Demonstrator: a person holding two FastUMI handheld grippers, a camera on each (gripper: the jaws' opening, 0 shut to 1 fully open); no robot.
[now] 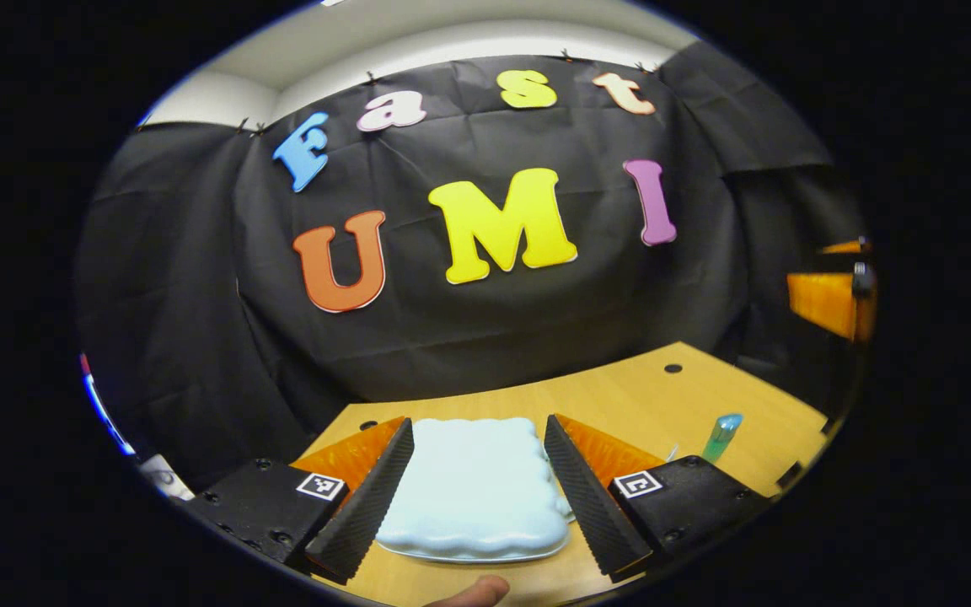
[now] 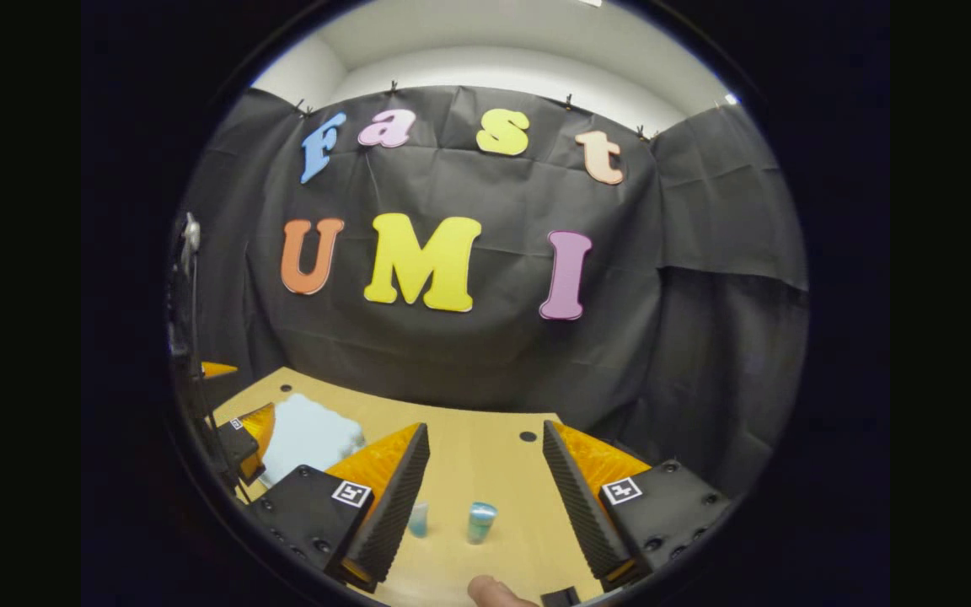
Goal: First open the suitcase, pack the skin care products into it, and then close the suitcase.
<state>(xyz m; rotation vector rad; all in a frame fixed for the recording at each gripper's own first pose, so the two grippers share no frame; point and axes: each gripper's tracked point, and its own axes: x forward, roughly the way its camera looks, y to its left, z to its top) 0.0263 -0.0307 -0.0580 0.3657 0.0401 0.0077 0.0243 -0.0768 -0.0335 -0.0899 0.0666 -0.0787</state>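
**Suitcase shut, left tongs straddling it**

Left tongs [image 1: 477, 497] wide apart, nothing gripped. The pale blue suitcase [image 1: 473, 489] lies flat and closed on the desk [image 1: 620, 396], directly ahead between the two fingers, its long axis running away along them. Left side is clearly nearer the case; opening likely falls to it.

Right tongs [image 2: 485, 497] also wide, empty. Two small bottles [image 2: 480, 521] stand upright on the desk just ahead between its fingers, near each other but apart. Suitcase sits off to that view's left, well apart from them.
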